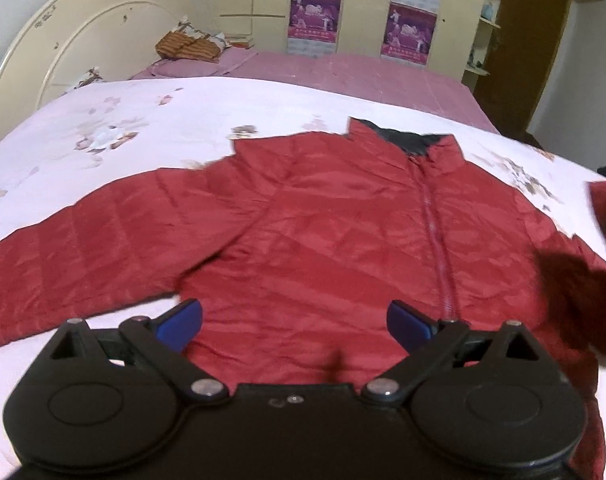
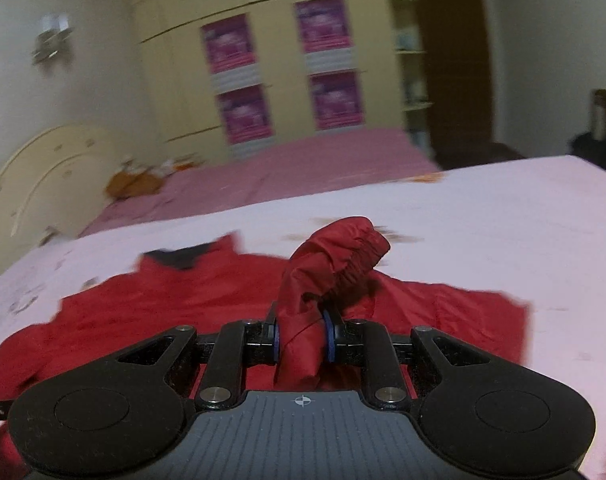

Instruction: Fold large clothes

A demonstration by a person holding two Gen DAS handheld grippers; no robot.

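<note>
red quilted nylon, a puffer jacket [image 1: 323, 216], lay front-up across the pale floral bedspread [image 1: 103, 128] of the bed, zipped to a collar that showed its dark lining [image 1: 403, 138]. in the left wrist view one sleeve [image 1: 83, 240] stretched flat out to the left edge of the picture.

the other sleeve was off the bedspread: in the right wrist view the right claw [image 2: 305, 342] was clamped on its fabric just behind the elastic cuff [image 2: 355, 252], which stood bunched above the blue pads, while the rest of the jacket lay spread beneath. the left claw [image 1: 295, 322] hung above the jacket's lower front with its blue pads [image 1: 183, 322] well apart and nothing between them.

further out were a pink sheet [image 1: 343, 76], a cream headboard [image 1: 71, 40], a striped bundle [image 1: 191, 46] near it, and a wardrobe with purple posters [image 1: 315, 12].

by my reading the sleeve fold was in hand, the first of the folds, with the body not yet folded. the next move likely called for carrying the cuff across the chest toward the zip and laying it flat before letting go. the slippery shell could slide or puff back up, so the left claw might need to press the shoulder. the far sleeve would follow.
</note>
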